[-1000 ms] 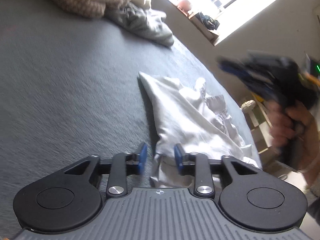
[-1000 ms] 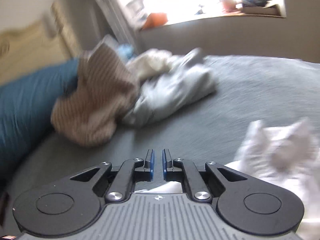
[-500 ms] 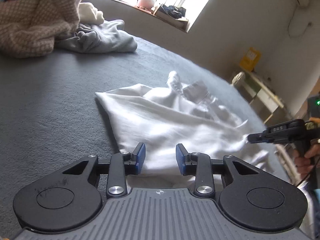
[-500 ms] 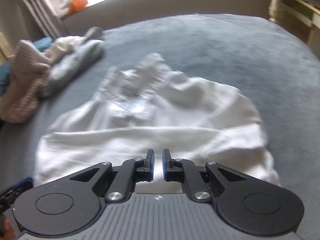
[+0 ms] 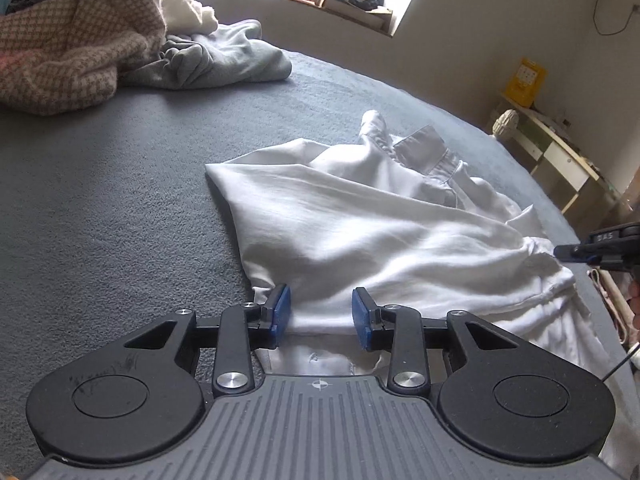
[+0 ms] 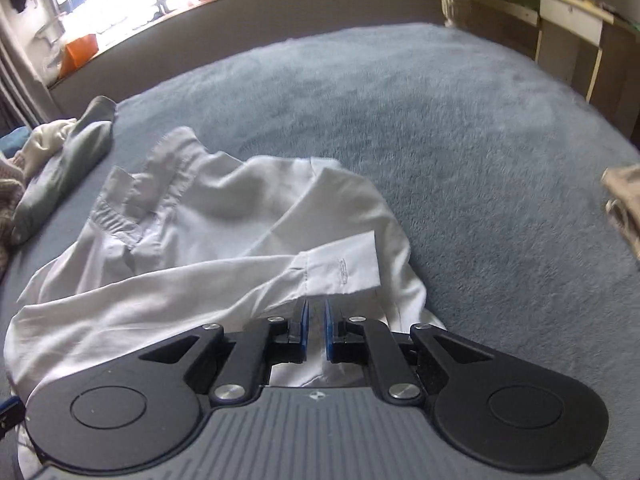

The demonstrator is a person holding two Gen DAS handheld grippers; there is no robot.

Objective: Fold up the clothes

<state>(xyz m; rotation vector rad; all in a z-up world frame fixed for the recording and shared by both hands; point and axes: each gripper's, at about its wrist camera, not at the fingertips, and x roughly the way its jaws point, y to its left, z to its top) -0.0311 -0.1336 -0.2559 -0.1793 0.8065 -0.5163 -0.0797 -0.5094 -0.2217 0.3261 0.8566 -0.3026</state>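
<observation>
- My left gripper (image 5: 320, 312) stood parted over the near hem of the white shirt (image 5: 360, 232), which lay rumpled on the grey bed cover (image 5: 120, 200), pads gripping nothing.
- My right gripper (image 6: 314, 322), swung across from the clothes pile (image 5: 80, 40), had reached the shirt's cuff (image 6: 340, 268), jaws nearly clenched, empty.
- Spreading could begin.

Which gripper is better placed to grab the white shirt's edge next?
Left. The left gripper has its jaws apart over the white shirt hem; the right gripper, nearly shut by the cuff, must open first.
</observation>
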